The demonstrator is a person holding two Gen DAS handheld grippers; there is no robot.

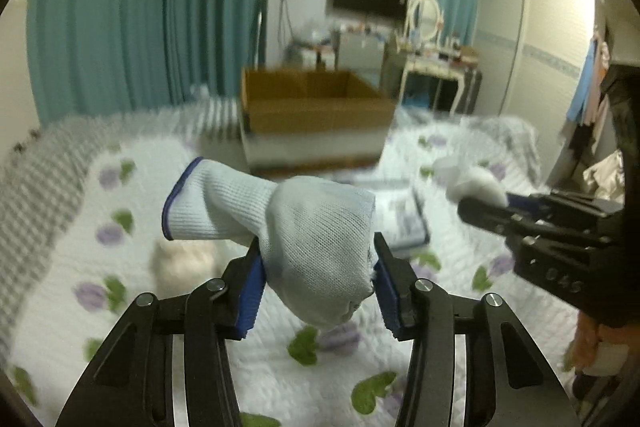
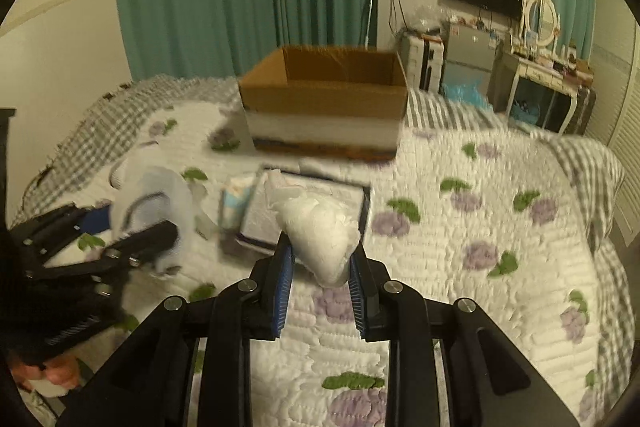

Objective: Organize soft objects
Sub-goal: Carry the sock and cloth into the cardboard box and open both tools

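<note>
My left gripper (image 1: 318,263) is shut on a white knit glove (image 1: 296,223) with a blue cuff edge and holds it above the bed; it also shows at the left of the right wrist view (image 2: 148,227). My right gripper (image 2: 322,259) is shut on a crumpled white wad of soft tissue-like material (image 2: 320,235); it shows at the right of the left wrist view (image 1: 480,187). An open cardboard box (image 1: 316,107) (image 2: 324,95) stands on the bed ahead of both grippers.
A quilt (image 2: 460,247) with purple flowers covers the bed. A flat dark-framed book or tray (image 2: 312,203) and a small tissue pack (image 2: 236,199) lie before the box. A fluffy cream object (image 1: 180,263) lies below the left gripper. Curtains, a dresser and a wardrobe stand behind.
</note>
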